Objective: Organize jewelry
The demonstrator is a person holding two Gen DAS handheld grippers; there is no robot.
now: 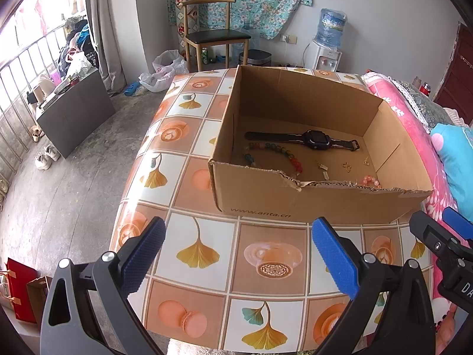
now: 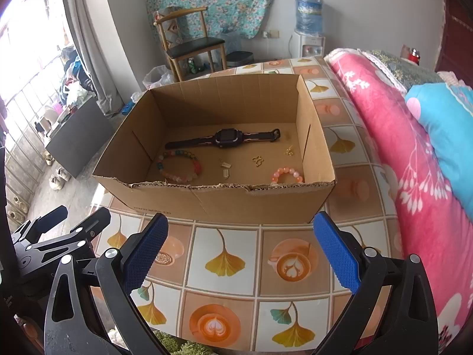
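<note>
On the tiled tablecloth (image 2: pixel 227 242) your two grippers hover side by side, both empty: your left gripper (image 1: pixel 238 254) has its blue pads spread wide, and your right gripper (image 2: pixel 241 251) is spread just as wide. At twelve o'clock from both sits the cardboard box (image 2: pixel 218 201), holding the jewelry: a black watch (image 2: pixel 224 139) toward the back, a multicoloured bead bracelet (image 2: pixel 180 167) at its left front, a pink bead bracelet (image 2: pixel 286 174) at right front, small gold pieces (image 2: pixel 257 160) between them
</note>
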